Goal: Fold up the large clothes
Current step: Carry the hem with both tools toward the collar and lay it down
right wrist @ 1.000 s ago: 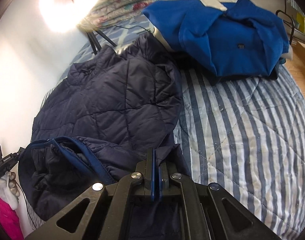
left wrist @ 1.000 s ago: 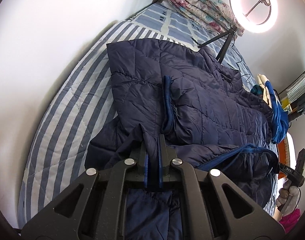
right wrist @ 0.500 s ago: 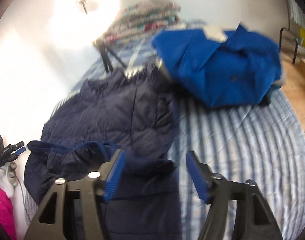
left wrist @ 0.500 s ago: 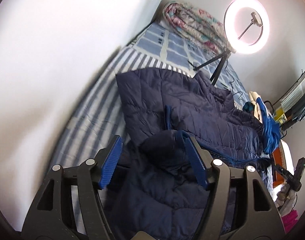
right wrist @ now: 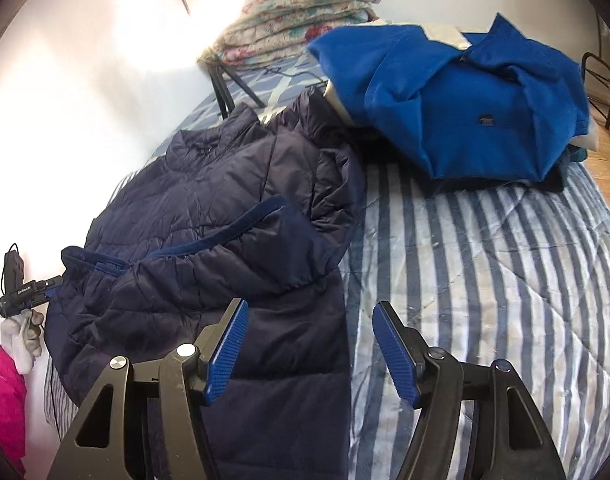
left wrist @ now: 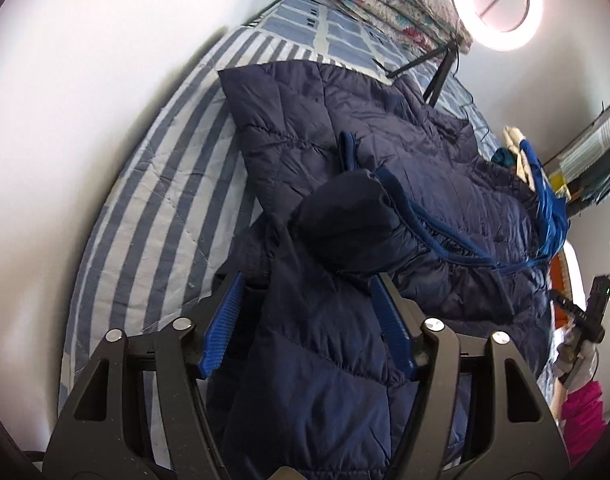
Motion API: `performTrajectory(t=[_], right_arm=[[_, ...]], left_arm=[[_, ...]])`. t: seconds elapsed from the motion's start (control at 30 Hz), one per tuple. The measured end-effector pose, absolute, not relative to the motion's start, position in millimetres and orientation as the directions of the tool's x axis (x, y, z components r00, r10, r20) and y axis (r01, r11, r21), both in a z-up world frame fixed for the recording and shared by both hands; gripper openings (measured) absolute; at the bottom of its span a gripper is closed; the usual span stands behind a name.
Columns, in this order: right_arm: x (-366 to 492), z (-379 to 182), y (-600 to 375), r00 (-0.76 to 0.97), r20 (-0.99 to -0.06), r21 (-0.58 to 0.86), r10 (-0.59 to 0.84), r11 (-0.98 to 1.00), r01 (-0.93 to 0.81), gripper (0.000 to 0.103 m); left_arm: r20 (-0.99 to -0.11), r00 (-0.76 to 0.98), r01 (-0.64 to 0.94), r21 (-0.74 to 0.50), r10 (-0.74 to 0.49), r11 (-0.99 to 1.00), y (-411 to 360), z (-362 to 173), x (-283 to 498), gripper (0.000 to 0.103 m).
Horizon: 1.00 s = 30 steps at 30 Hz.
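The left gripper [left wrist: 305,320] jaws, having just narrowed slightly, are standing wide with the navy jacket [left wrist: 385,168] lying loose between them. The right gripper [right wrist: 311,350] jaws are gaping over the jacket's hem. The jacket is sprawling across the striped bed [right wrist: 485,280], a blue garment [right wrist: 465,100] lying at two o'clock.

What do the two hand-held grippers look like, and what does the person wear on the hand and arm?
The left gripper and the right gripper look alike: black plastic frames with triangular cut-outs, round silver bolt heads, and two fingers faced with ribbed blue pads. Seen from the side, each has a black handle; a thin cable hangs at the left one. The person wears a pale glove and a bright pink sleeve.
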State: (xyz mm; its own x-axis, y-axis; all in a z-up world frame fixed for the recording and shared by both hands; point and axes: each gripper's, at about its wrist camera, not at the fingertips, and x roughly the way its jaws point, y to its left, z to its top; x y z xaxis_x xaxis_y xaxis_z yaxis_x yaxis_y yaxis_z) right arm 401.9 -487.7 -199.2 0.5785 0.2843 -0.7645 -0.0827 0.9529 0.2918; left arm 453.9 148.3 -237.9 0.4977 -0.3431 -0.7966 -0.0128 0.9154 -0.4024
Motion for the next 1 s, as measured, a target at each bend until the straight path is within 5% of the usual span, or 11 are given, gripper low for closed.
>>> performTrajectory(t=[0.1, 0.2, 0.37, 1.0], right_arm=[[408.1, -204.3, -485.4, 0.570, -0.774, 0.282, 0.277, 0.956, -0.082, 0.063], [413.7, -208.5, -483.4, 0.557, -0.781, 0.290, 0.282, 0.954, -0.077, 0.040], [410.2, -203.7, -469.9, 0.555, -0.798, 0.214, 0.234, 0.972, -0.101, 0.006], [393.7, -113.0, -454.1, 0.697, -0.713, 0.008, 0.070, 0.996, -0.091, 0.000]], left_arm=[[-0.815, 0.483, 0.000, -0.365, -0.319, 0.931, 140.2, -240.4, 456.0, 0.033], [-0.824, 0.484, 0.004, -0.337, -0.296, 0.942, 135.7, -241.0, 455.2, 0.012], [-0.812, 0.516, 0.008, -0.312, -0.271, 0.950, 135.7, -231.2, 450.1, 0.004], [-0.709, 0.672, 0.014, -0.279, -0.215, 0.960, 136.2, -124.8, 450.8, 0.001]])
